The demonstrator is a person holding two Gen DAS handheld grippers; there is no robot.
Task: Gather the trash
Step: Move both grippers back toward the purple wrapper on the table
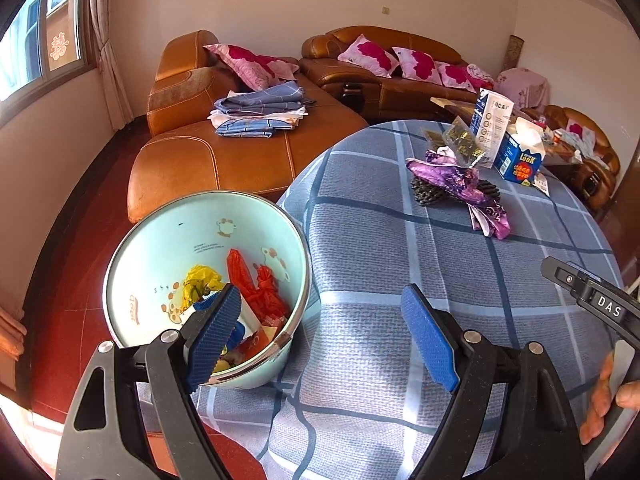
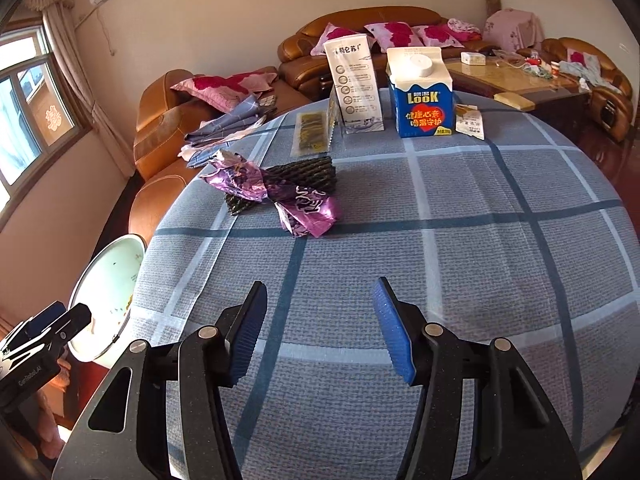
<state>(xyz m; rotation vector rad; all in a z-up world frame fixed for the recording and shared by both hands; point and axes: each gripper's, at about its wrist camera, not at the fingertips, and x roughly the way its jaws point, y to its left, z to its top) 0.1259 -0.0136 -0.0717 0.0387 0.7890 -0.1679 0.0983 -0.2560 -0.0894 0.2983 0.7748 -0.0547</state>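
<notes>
A pale green bin leans against the table's left edge and holds red and yellow wrappers. My left gripper is open: its left finger hangs over the bin's mouth and its right finger over the checked tablecloth. Nothing is between the pads. My right gripper is open over bare cloth. Farther back lie a crumpled purple wrapper on black foam mesh, a gold-and-black packet, a white carton, a blue LOOK carton and a small torn sachet.
Brown leather sofas with pink pillows and folded cloths stand behind the round table. A glass coffee table with clutter is at the back right. The bin sits at the table's left edge. A hand holds the other tool at the right.
</notes>
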